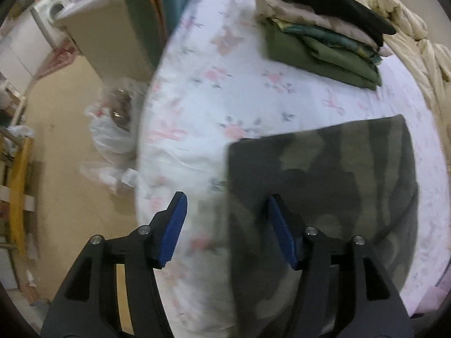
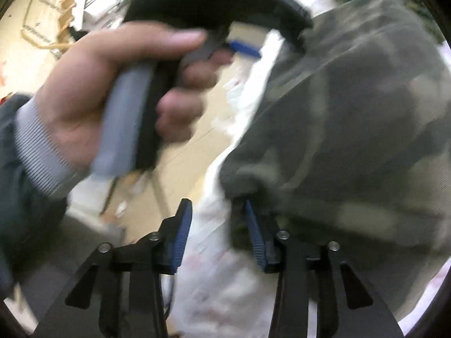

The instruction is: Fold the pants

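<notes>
Camouflage pants lie folded on the near right of a floral bed. Left gripper and right gripper hover over their edge, jaws apart, holding nothing.

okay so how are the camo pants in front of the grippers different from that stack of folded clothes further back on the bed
The camo pants are a single garment lying near the bed's edge, close to the left gripper; the stack of folded clothes holds several pieces, farther back by a rumpled cream quilt.
The pants show a mottled camouflage pattern; the stack has plain olive green, beige and black layers.
Both rest on the floral bedsheet, and both look folded flat.
</notes>
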Motion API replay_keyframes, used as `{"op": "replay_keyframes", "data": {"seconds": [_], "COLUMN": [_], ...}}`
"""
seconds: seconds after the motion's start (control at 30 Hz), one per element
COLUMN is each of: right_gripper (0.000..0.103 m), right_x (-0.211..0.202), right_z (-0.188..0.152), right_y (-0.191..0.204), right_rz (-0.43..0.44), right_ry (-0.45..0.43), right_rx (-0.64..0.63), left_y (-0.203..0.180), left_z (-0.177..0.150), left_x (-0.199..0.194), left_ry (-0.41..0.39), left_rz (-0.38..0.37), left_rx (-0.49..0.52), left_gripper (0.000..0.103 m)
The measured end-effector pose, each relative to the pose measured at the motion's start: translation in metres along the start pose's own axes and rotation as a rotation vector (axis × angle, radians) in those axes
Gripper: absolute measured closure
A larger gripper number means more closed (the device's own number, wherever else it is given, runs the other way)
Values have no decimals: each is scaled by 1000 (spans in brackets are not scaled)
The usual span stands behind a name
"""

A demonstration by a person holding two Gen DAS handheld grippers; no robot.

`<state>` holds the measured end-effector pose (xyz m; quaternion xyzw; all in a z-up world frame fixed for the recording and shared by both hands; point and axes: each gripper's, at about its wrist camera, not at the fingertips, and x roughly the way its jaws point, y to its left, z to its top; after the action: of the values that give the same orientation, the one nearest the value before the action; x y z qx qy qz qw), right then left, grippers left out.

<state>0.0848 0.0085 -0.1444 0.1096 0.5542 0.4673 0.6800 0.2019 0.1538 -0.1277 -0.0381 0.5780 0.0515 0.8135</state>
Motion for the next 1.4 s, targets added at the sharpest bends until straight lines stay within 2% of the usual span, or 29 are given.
{"op": "replay_keyframes", "data": {"seconds": [0.07,0.13,0.23,0.27,0.3,0.37,0.4,0.47,0.5,0.6,0.63,0.7,0.77,0.83,0.9,1.0,1.03,1.17,1.2,1.3,1.4], "right_gripper": [61,60,59,53,38,19,17,17,17,17,17,10,9,5,0,0,0,0,9,54,68], "right_x": [-17,-40,-92,-112,-129,-154,-158,-154,-144,-104,-94,-82,-79,-77,-73,-77,-69,-58,-56,-63,-80], "right_z": [-6,-3,-3,-7,-9,-15,-21,-32,-36,-54,-65,-79,-92,-91,-85,-82,-94,-78,-73,-63,-54], "right_y": [3,-9,-41,-50,-65,-109,-132,-163,-178,-202,-201,-203,-195,-186,-180,-168,-166,-162,-157,-134,-122], "right_rz": [0,-14,-14,-32,-66,-131,-136,-122,-107,-3,61,155,193,197,248,221,218,146,117,14,-8], "right_ry": [-18,-62,-197,-244,-291,-361,-378,-367,-343,-252,-248,-271,-300,-329,-337,-368,-370,-350,-328,-297,-310], "right_rx": [-22,16,140,179,224,355,427,540,600,712,743,805,805,762,730,695,700,693,680,626,576], "left_y": [5,7,5,3,0,-9,-14,-25,-27,-29,-27,-23,-20,-19,-19,-19,-21,-25,-26,-27,-28], "left_z": [0,-1,-2,-3,-5,-12,-18,-33,-38,-41,-40,-39,-39,-40,-39,-41,-42,-41,-40,-40,-38], "left_x": [-4,-6,-15,-19,-22,-16,-9,16,21,24,24,26,29,30,30,31,30,29,29,31,28], "left_ry": [-8,4,6,1,2,32,62,165,176,156,163,181,191,192,190,185,184,193,194,183,184], "left_rz": [-5,-22,-87,-108,-131,-126,-107,-70,-69,-24,-22,-40,-56,-53,-49,-44,-41,-33,-30,-5,-38], "left_rx": [0,-3,-14,-9,5,36,54,114,124,142,133,99,76,73,80,88,88,83,80,69,44], "left_gripper": [46,46,46,46,45,29,26,26,26,16,16,16,15,14,14,13,12,12,12,12,12]}}
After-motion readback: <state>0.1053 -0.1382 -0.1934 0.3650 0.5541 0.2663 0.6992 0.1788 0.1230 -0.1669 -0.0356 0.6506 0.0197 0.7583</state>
